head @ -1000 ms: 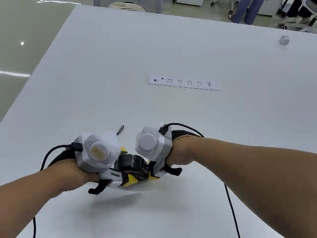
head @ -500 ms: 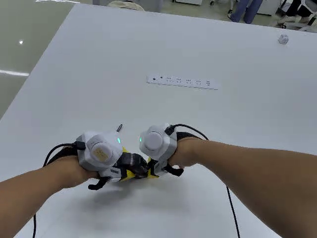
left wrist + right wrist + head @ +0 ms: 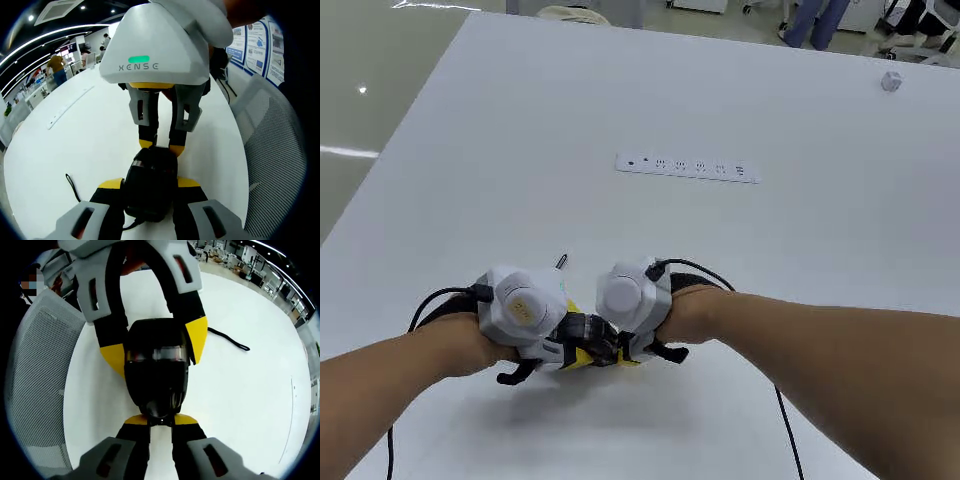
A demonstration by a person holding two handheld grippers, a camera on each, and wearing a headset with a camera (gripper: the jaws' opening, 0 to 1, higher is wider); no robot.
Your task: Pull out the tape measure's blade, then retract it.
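Note:
A black tape measure (image 3: 586, 331) sits low over the white table (image 3: 620, 90), held between my two grippers. In the left gripper view, my left gripper (image 3: 149, 183) is shut on the case (image 3: 150, 185), with a yellow pad on each side. My right gripper (image 3: 159, 420) faces it head-on, jaws nearly together, pinching the blade tip at the front end of the case (image 3: 155, 367). No length of blade shows between them. In the head view, the left gripper (image 3: 568, 347) and right gripper (image 3: 616, 350) meet nose to nose.
A white power strip (image 3: 687, 168) lies mid-table, beyond the grippers. A short black strap (image 3: 561, 262) rests just behind the left gripper. Black cables (image 3: 782, 420) trail toward me. A small white object (image 3: 891, 81) sits far right. A mesh chair (image 3: 40, 365) stands behind.
The grippers have stayed together on the tape measure, with only a slight shift and roll of the right one. No blade has come out.

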